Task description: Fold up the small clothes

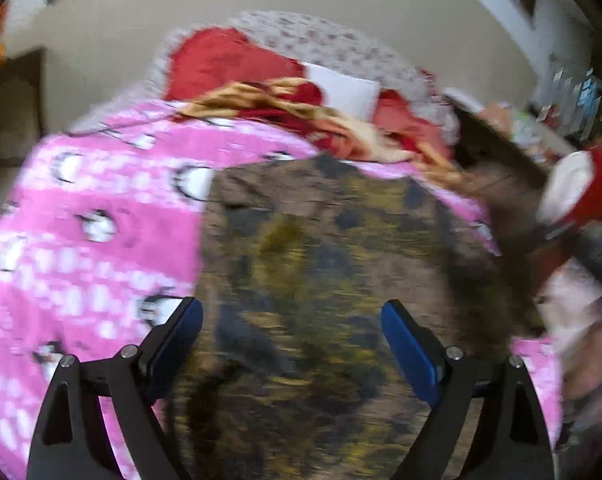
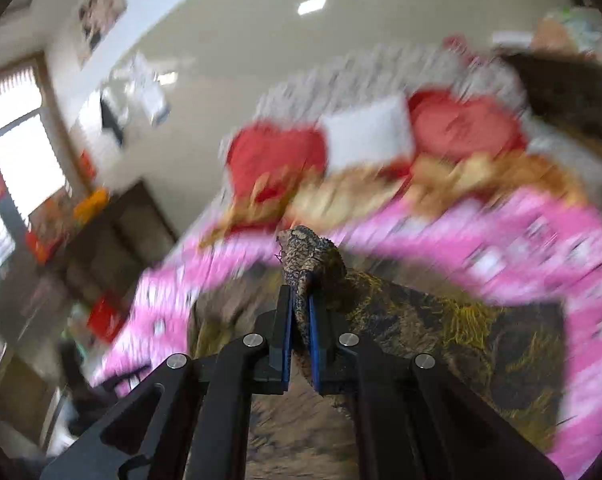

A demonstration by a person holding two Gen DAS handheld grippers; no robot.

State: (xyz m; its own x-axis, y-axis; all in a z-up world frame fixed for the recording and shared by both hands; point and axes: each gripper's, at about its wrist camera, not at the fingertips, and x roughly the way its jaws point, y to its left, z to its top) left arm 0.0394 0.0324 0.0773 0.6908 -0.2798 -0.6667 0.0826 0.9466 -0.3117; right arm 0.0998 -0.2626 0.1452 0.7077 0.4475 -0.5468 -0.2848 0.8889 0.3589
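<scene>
A small brown garment [image 1: 321,280] with a yellow and dark print lies spread on a pink patterned blanket [image 1: 101,220]. My left gripper [image 1: 293,312] hovers over it, jaws wide open, nothing between the blue pads [image 1: 409,348]. In the right wrist view my right gripper [image 2: 301,304] is shut on a bunched corner of the garment [image 2: 309,256], which sticks up past the fingertips. The rest of the cloth [image 2: 441,328] trails down to the right over the blanket [image 2: 541,248]. Both views are blurred by motion.
Red cushions [image 1: 221,60] and a white pillow [image 1: 349,88] lie at the bed's far end, with a red and gold cloth [image 1: 301,108] heaped before them. A dark shelf unit [image 1: 501,148] stands at the right. A person's red sleeve [image 1: 597,188] shows at the right edge.
</scene>
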